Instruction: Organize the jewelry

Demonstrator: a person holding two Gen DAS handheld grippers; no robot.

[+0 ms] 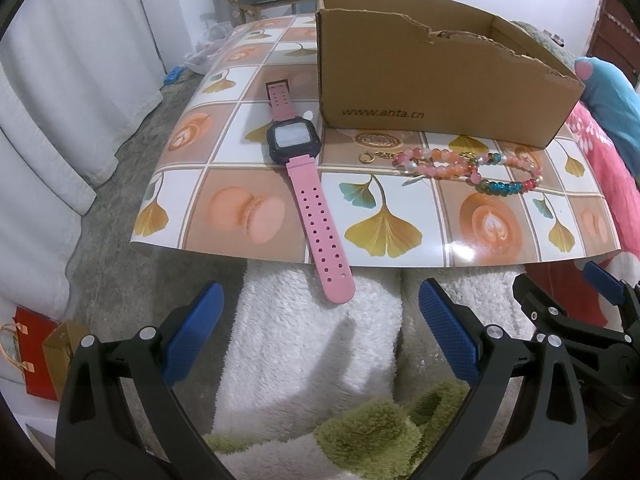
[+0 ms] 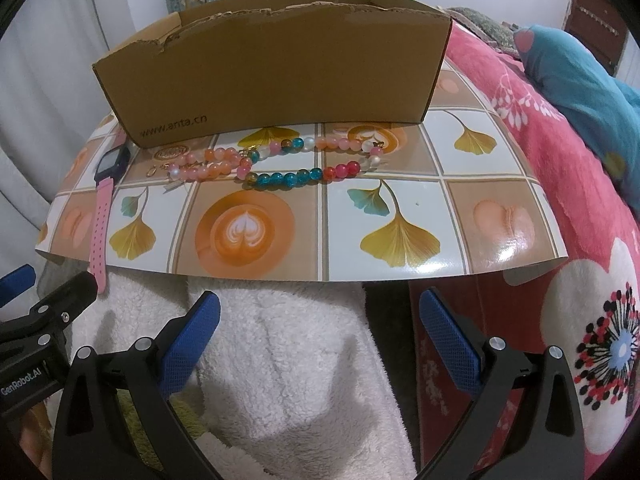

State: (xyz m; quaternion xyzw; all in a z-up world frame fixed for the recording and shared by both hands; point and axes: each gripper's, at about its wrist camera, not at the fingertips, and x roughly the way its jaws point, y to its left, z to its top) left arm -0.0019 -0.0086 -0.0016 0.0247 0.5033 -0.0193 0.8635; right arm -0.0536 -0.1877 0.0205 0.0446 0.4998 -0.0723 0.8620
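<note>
Both the left gripper (image 1: 320, 334) and the right gripper (image 2: 320, 340) are hovering short of the tiled mat (image 2: 400, 256), jaws spread wide and holding nothing. The pink watch (image 1: 298, 144) is lying just left of the cardboard box (image 2: 272, 68), its strap overhanging the mat edge, and the beaded strand (image 2: 280, 164) is stretching along the box front. The overhanging strap is probably offering the easiest pinch; the beads likely need a mid-strand grip to avoid trailing.
</note>
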